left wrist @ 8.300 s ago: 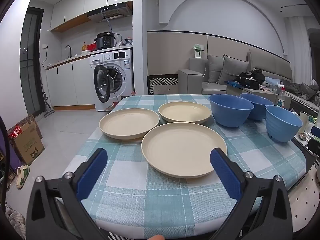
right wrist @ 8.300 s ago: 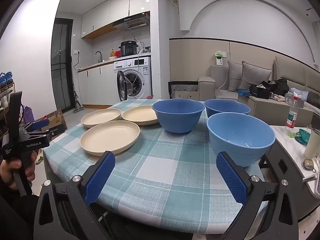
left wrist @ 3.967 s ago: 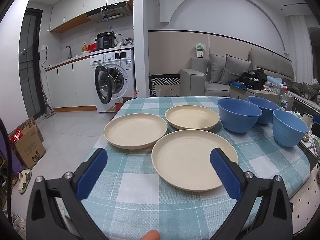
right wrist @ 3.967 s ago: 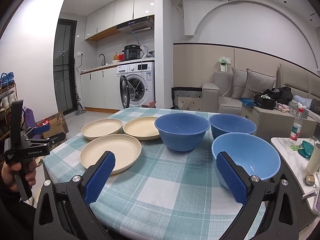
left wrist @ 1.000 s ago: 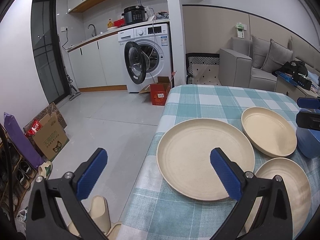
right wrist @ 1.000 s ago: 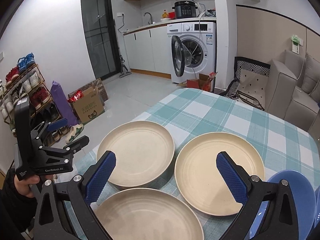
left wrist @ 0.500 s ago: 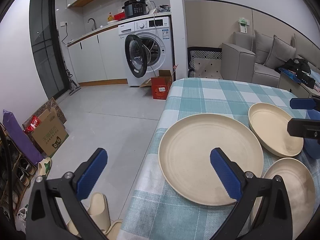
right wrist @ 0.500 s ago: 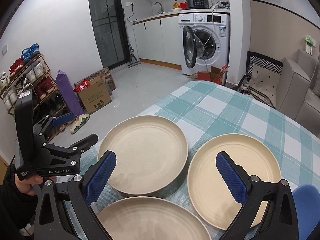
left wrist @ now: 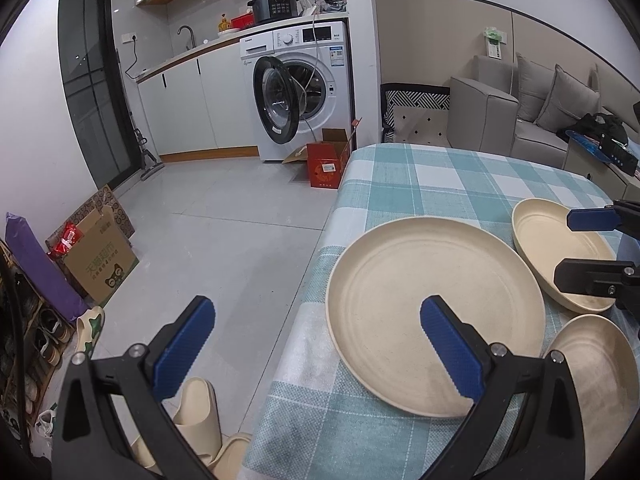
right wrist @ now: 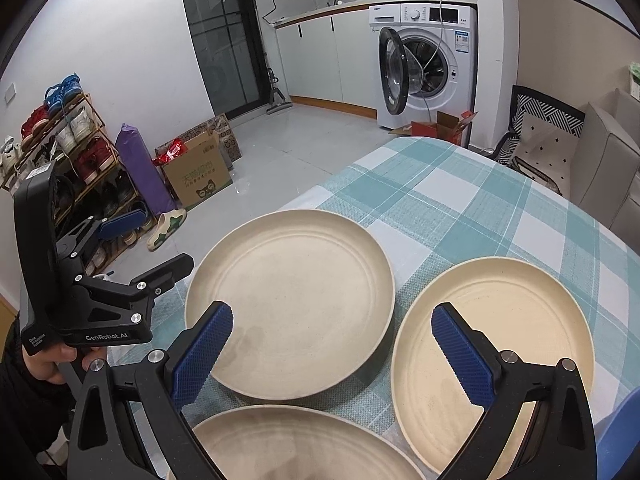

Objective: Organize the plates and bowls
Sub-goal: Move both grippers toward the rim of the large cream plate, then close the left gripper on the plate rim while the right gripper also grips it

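Three cream plates lie on the checked tablecloth. The left plate [left wrist: 432, 312] [right wrist: 292, 316] sits near the table's left edge. A second plate [left wrist: 560, 256] [right wrist: 492, 360] lies to its right, a third [left wrist: 592, 384] [right wrist: 288, 444] nearest me. My left gripper [left wrist: 316, 344] is open and empty, its right finger over the left plate's near rim; it also shows in the right wrist view [right wrist: 148, 240]. My right gripper [right wrist: 332, 352] is open and empty above the plates; it also shows in the left wrist view [left wrist: 580, 248]. A blue bowl's edge [right wrist: 624, 424] shows at right.
The table's left edge [left wrist: 316, 280] drops to a tiled floor with slippers [left wrist: 196, 416] below. A washing machine [left wrist: 300, 84] with its door open, a cardboard box [left wrist: 100, 256], a shoe rack [right wrist: 68, 136] and a grey sofa [left wrist: 520, 112] stand around.
Both grippers have moved closer to the left plate and slightly lower. The plates have not moved. Over the earlier seconds both views swung left from the bowls to the plates.
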Motion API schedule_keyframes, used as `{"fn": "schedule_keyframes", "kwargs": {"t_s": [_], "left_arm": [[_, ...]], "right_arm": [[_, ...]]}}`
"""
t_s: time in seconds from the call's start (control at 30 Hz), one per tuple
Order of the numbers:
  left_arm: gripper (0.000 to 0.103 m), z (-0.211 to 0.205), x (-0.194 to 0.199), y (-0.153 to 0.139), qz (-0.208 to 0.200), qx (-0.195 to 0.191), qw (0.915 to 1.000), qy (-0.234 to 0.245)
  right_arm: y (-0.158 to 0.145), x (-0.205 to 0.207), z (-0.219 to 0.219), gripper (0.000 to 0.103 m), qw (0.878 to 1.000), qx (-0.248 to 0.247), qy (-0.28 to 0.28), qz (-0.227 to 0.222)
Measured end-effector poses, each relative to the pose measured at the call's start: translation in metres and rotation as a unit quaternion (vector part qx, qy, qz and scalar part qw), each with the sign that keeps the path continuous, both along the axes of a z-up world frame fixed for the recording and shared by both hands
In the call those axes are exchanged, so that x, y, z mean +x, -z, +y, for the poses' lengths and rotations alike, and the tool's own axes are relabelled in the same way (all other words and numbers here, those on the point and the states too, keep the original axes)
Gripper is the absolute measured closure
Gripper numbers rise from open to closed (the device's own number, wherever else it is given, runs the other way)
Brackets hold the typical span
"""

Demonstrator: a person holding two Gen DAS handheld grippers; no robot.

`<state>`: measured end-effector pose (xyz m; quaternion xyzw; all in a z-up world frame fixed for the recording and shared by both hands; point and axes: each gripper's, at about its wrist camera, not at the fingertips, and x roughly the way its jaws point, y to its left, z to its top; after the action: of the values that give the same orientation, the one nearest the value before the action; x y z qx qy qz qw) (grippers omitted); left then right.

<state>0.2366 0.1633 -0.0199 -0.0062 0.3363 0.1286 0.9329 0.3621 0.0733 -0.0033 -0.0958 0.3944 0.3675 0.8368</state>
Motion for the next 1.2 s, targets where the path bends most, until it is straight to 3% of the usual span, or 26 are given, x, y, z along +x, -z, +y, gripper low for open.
{"fn": "schedule_keyframes", "kwargs": {"t_s": [0.37, 1.2], "left_arm": [[0.000, 0.008, 0.003, 0.013, 0.015, -0.003, 0.9999, -0.006], [0.000, 0.016, 0.014, 0.028, 0.034, -0.014, 0.9993, -0.009]], "right_arm": [[0.024, 0.015, 0.013, 0.003, 1.000, -0.009, -0.005, 0.027], [0.046, 0.039, 0.028, 0.013, 0.998, -0.017, -0.010, 0.063]]}}
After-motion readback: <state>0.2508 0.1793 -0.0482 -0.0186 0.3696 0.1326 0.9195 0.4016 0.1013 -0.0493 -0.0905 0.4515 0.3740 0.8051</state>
